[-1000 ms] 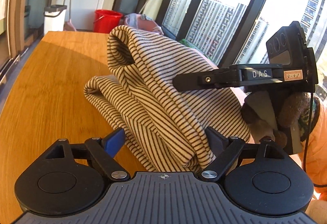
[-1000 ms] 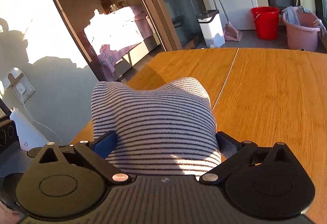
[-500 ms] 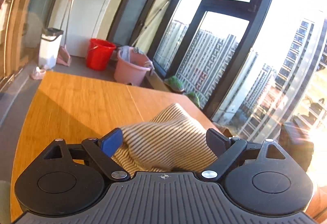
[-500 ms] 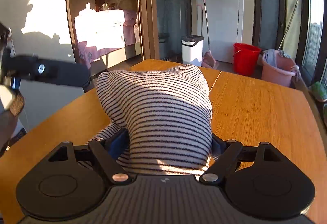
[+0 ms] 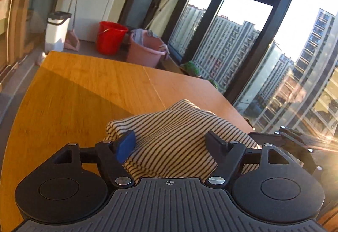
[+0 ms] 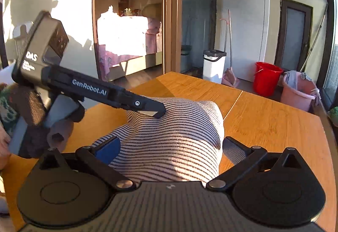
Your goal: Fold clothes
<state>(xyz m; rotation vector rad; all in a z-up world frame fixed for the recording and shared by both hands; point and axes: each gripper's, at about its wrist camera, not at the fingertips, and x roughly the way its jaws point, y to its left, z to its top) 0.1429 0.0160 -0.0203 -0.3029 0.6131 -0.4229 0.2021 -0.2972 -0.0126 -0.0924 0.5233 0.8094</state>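
You are working a striped garment point(image 6: 173, 136) that is lying bunched and partly folded on the wooden worktop point(image 6: 270, 124), near the edge closest to you and towards the window-side edge as the left wrist view shows it point(image 5: 175, 139). Your left gripper point(image 5: 171, 143) is pointing down over the garment with its jaws closing; the cloth is sitting between the blue pad point(image 5: 125, 145) and the opposite black finger, and both are lying against the fabric, but the pads are not clearly pressing it. In the right wrist view the same left gripper point(image 6: 156, 110) is reaching in from the left edge, its tip touching the top of the raised fold, with a gloved hand point(image 6: 31, 117) wrapped around its handle. Your right gripper point(image 6: 169, 147) is standing at its widest, jaws opening, with the garment mounded between them: the blue pad point(image 6: 107, 150) is sitting against the cloth on one side, while the textured pad point(image 6: 232, 150) on the other side is standing just clear of it, so nothing is being clamped. Part of the right gripper's black body point(image 5: 295, 143) is showing at the right of the left wrist view, just beside the garment. Beyond the far edge of the worktop, a white bin point(image 6: 213, 65), a red bucket point(image 6: 266, 77) and a pink tub point(image 6: 300, 92) are standing on the floor, well apart from the garment.
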